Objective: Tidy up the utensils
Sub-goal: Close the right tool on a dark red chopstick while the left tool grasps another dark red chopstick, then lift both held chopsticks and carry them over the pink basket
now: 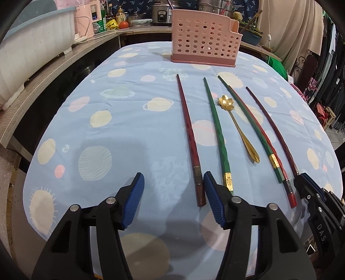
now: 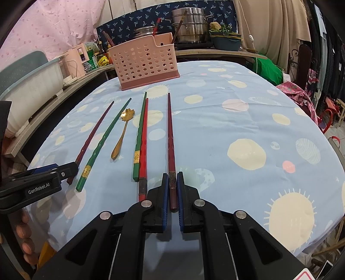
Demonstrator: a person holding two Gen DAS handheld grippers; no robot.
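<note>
Several long chopsticks and a gold flower-bowled spoon (image 1: 239, 127) lie side by side on the blue planet-print tablecloth (image 1: 129, 120). A pink perforated utensil holder (image 1: 204, 43) stands at the table's far end. My left gripper (image 1: 173, 198) is open, just left of the near end of a dark red chopstick (image 1: 189, 140). My right gripper (image 2: 172, 193) is shut on the near end of the rightmost dark red chopstick (image 2: 171, 137), which lies along the cloth. A green chopstick (image 1: 215, 127) and a green and red pair (image 1: 256, 133) lie between them. The right gripper also shows in the left wrist view (image 1: 301, 183).
A white tub (image 1: 32, 53) sits on a wooden side bench at the left. Pots, bottles and a pink appliance (image 1: 88, 19) crowd the counter behind the holder. The left gripper shows in the right wrist view (image 2: 64, 170). Clothes and a chair stand at the right.
</note>
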